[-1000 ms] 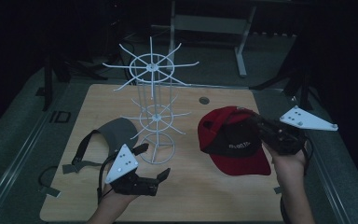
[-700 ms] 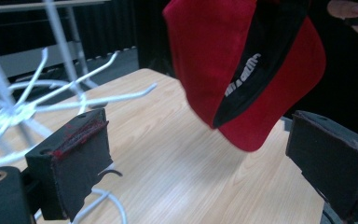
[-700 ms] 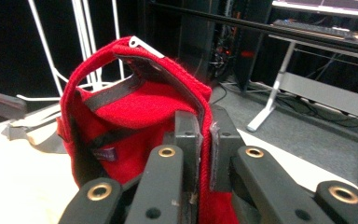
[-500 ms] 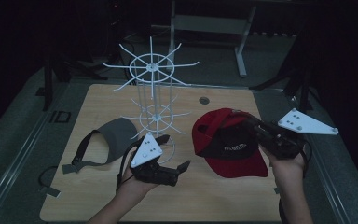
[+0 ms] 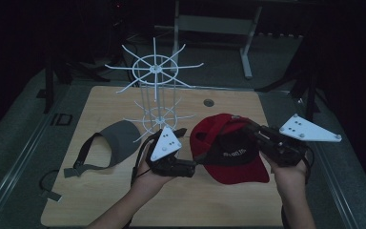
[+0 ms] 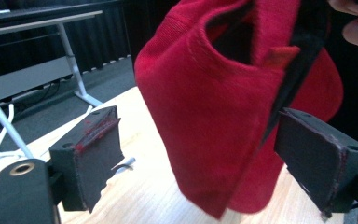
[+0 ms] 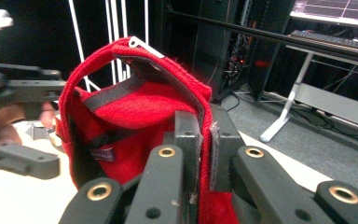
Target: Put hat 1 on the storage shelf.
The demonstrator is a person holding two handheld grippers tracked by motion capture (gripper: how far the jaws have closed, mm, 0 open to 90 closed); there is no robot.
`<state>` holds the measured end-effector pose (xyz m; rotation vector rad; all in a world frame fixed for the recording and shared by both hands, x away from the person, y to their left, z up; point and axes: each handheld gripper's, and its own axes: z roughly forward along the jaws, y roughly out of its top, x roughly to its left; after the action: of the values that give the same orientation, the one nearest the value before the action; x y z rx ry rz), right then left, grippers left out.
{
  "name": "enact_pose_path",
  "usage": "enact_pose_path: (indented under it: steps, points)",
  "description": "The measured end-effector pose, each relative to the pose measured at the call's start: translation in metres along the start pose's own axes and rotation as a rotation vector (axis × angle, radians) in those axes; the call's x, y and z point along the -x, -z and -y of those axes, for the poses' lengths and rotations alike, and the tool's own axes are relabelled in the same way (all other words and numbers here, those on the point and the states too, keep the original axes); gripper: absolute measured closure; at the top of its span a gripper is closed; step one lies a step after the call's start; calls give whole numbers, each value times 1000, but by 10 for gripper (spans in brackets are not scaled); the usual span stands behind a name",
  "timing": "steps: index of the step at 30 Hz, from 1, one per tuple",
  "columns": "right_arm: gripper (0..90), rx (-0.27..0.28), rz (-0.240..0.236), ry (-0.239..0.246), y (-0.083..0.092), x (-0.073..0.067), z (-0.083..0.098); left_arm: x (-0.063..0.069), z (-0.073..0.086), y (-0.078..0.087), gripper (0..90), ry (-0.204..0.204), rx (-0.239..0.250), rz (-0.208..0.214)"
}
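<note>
A red cap point(image 5: 228, 157) hangs just above the right half of the wooden table point(image 5: 100, 200), crown up and brim toward me. My right gripper point(image 5: 255, 131) is shut on the cap's side wall, and the right gripper view shows the red fabric point(image 7: 135, 107) pinched between the jaws point(image 7: 205, 135). My left gripper point(image 5: 190, 167) is open at the cap's left edge. In the left gripper view the cap point(image 6: 214, 107) hangs between the spread pads point(image 6: 98, 154), touching neither. The left gripper point(image 7: 28, 123) also appears beyond the cap in the right gripper view.
A white wire rack point(image 5: 155, 90) with radiating hooks stands at the table's middle, just behind the left gripper. A grey visor point(image 5: 116, 143) with a loose strap lies flat on the left. A small round grommet point(image 5: 208, 102) sits near the far edge.
My left gripper has swung right from the table's front middle up to the cap's edge. The right gripper has brought the cap slightly left and tilted it up.
</note>
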<state>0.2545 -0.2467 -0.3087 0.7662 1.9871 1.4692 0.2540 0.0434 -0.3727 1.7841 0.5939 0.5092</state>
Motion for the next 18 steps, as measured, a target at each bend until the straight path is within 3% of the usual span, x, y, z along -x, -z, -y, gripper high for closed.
enact_pose_path:
  steps: [2,5,10,11,13,14,18]
  points:
    - [846,-1,-4,-1,-1,-1,1,4,-4,-6,162,-32,-16,-7]
    - [846,-5,-7,0,-2,-1,2,7,-8,-12,175,-39,-43,-9]
    - [846,-5,-2,-2,-2,-1,3,8,-10,-17,274,-33,-52,-39]
    - [846,-7,-2,-2,-1,0,4,8,-11,-19,397,-32,-61,-41]
    - [846,-7,-3,-3,-1,0,4,9,-11,-20,434,-41,-64,-56]
    - [846,-8,-4,-1,-1,0,5,9,-11,-21,537,-41,-65,-57]
    - [846,-11,-3,3,0,-1,6,7,-14,-24,763,-17,-48,-64]
